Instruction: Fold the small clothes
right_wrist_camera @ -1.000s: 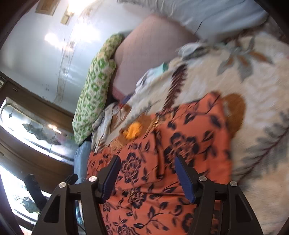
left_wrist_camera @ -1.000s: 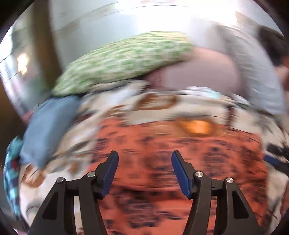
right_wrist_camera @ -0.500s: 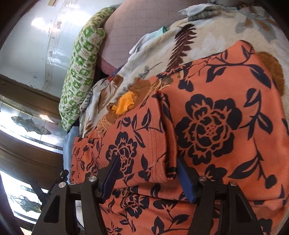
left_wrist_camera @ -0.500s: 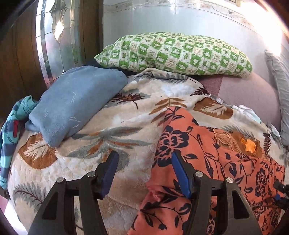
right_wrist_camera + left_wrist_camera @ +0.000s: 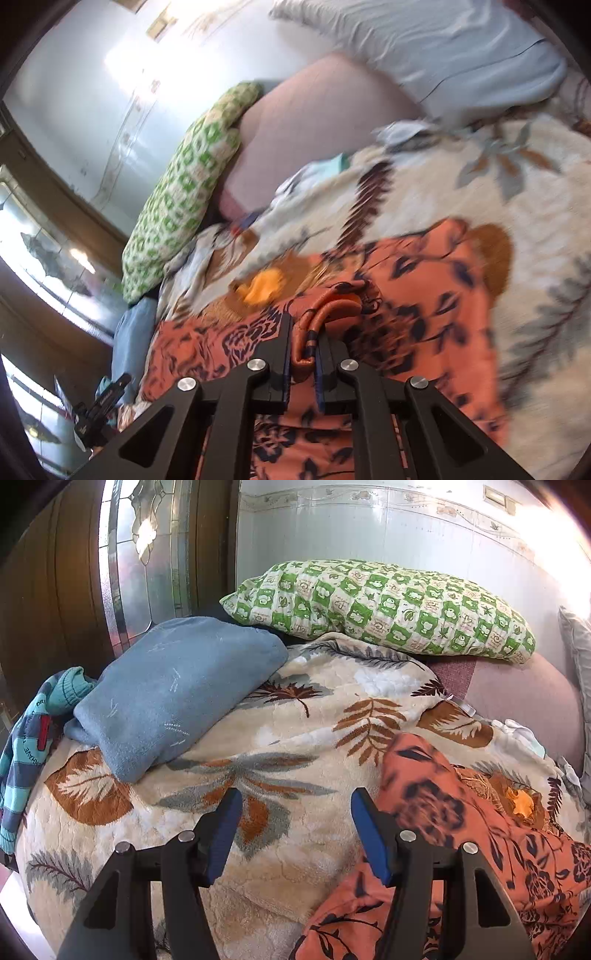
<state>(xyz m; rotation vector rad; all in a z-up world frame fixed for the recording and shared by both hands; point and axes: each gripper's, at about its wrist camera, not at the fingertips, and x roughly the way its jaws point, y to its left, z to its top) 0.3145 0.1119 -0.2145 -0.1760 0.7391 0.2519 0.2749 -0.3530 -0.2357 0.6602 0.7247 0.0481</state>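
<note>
An orange garment with dark flowers (image 5: 461, 830) lies on the leaf-print blanket (image 5: 280, 746) at the right of the left wrist view. My left gripper (image 5: 295, 827) is open and empty over bare blanket, just left of the garment's edge. In the right wrist view my right gripper (image 5: 303, 350) is shut on a bunched fold of the orange garment (image 5: 424, 295) and holds it raised a little. A small orange-yellow patch (image 5: 264, 284) shows beyond the fold.
A blue folded towel (image 5: 173, 686) and a teal striped knit (image 5: 29, 746) lie at the blanket's left. A green checked pillow (image 5: 384, 605) rests against the wall. A pink cushion (image 5: 314, 129) and a pale blue pillow (image 5: 424, 48) sit behind. Small white clothes (image 5: 521, 734) lie near the cushion.
My right gripper has closed on a fold of the orange garment and lifted it. My left gripper has shifted left, off the garment and over bare blanket.
</note>
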